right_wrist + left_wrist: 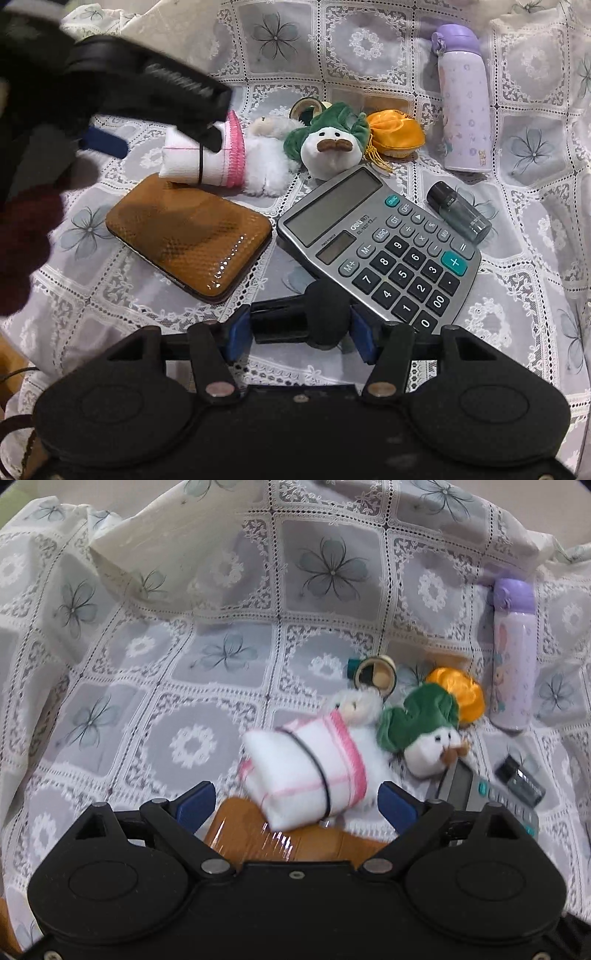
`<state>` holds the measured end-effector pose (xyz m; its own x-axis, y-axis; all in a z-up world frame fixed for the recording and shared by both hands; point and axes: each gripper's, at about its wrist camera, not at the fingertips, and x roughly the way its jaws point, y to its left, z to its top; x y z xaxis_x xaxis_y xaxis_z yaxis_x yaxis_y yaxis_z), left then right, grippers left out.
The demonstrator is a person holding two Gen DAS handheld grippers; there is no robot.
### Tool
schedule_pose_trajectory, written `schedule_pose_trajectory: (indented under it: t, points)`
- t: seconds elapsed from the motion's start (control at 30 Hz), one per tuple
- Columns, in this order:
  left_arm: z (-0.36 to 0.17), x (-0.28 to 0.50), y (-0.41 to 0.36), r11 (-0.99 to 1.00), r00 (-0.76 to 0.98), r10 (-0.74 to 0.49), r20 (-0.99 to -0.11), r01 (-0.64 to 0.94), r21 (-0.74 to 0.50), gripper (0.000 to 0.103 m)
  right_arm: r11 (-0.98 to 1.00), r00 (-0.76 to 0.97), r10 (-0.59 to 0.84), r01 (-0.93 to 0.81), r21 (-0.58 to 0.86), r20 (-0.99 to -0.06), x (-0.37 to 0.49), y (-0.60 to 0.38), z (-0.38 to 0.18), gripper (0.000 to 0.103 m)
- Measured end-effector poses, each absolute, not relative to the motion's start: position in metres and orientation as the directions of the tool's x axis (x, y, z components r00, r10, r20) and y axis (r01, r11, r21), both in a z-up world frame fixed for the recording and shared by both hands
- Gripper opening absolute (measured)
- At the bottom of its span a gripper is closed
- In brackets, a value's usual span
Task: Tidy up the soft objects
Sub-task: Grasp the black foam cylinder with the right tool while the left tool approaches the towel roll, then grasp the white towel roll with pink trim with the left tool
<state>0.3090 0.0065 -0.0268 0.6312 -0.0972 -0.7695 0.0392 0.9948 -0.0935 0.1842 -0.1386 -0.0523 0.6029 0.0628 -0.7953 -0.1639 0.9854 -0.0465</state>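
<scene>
In the left wrist view, the left hand-held gripper [297, 799] stands with its blue pads spread wide, one on each side of a rolled white towel with pink stripes and a black elastic band [303, 771]; neither pad presses it. The towel lies on the lace floral cloth covering the desk [155, 686], its near end over a glossy brown rectangular case [251, 834]. Just beyond it lies a fluffy white plush animal [360, 705], and to the right a white plush with a green leafy hood [424, 731] and an orange satin pouch [461, 690]. A lilac drinks bottle [513, 653] lies at far right. In the right wrist view, the right hand-held gripper [297, 334] pinches a black cylindrical object with a rounded foam-like end [306, 321] between its blue pads. Past it sit a grey desk calculator [380, 243] and a small dark vial [460, 218]; the left hand-held gripper hovers blurred over the towel at far left.
</scene>
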Motion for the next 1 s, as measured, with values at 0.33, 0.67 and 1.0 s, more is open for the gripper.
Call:
schedule_pose_trajectory:
  t: [0.33,0.67,1.0]
  points:
    - [-0.037,0.343,-0.020,1.000,0.621,-0.026,-0.783,0.030,-0.009,0.095,0.988,0.593,0.084,-0.152,-0.008,-0.801,0.184,-0.143,-0.052,0.056]
    - [-0.052,0.362,-0.013,1.000,0.566,-0.022,-0.824,0.016,-0.016,0.071,0.991,0.582,0.095,-0.132,0.021,-0.808,0.186,-0.146,-0.053,0.056]
    - [-0.052,0.361,0.035,0.997,0.580,0.041,-0.813,-0.072,-0.001,0.070,0.993,0.573,0.097,-0.114,0.038,-0.814,0.185,-0.146,-0.050,0.056]
